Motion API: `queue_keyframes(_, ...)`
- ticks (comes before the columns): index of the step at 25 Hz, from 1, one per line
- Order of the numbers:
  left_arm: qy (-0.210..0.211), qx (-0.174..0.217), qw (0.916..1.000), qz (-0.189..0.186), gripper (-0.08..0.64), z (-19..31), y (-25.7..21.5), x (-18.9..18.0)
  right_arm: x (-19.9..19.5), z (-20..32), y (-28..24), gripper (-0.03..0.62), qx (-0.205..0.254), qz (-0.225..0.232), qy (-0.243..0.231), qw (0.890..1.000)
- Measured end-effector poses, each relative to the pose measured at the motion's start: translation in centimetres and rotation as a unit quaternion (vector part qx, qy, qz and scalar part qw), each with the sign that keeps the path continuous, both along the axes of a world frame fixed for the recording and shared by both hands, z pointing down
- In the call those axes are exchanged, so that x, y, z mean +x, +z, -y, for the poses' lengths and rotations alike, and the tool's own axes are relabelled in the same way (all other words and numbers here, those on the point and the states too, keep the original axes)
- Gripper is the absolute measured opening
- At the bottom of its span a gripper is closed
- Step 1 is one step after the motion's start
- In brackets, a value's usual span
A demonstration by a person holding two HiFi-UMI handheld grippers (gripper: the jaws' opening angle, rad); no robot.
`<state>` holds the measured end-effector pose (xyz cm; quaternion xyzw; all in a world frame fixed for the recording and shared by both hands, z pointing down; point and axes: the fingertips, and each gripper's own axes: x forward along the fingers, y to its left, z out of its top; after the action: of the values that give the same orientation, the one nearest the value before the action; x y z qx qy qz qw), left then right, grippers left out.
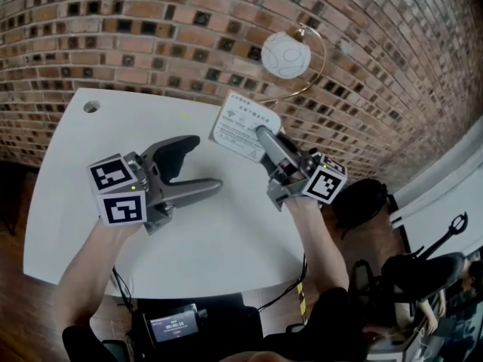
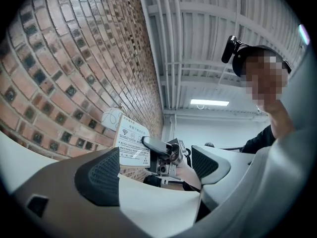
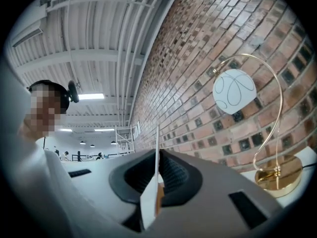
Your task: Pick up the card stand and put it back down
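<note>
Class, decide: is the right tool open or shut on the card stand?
Shut: the right tool clamps the card stand edge-on, with no gap on either side.

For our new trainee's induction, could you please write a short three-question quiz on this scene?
1. True or false: the left gripper is shut.
2. What is clamped between the fingers of the right gripper? A) a pen B) the card stand C) nothing
3. Fill in: near the brick wall stands a ____ with a white globe.

Key: 1 false, the left gripper's fingers stand apart and empty; 2 B; 3 lamp.
</note>
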<state>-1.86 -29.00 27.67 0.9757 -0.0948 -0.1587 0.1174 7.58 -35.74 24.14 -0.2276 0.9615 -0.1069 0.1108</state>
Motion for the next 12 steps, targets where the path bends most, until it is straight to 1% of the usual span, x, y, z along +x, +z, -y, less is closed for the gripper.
queue_keyframes(6,-0.012,-0.013,0.9998,-0.010,0.448,1.0,0.7,-1.0,-1.1,2.7,1.0,0.031,-0.010,0.009,-0.009,1.000)
queue_keyframes(12,-0.021,-0.015,0.9996,-0.005,0.448,1.4,1.2,-1.5,-1.9,4.2,1.0,0.031,-0.009,0.013,-0.024,1.000)
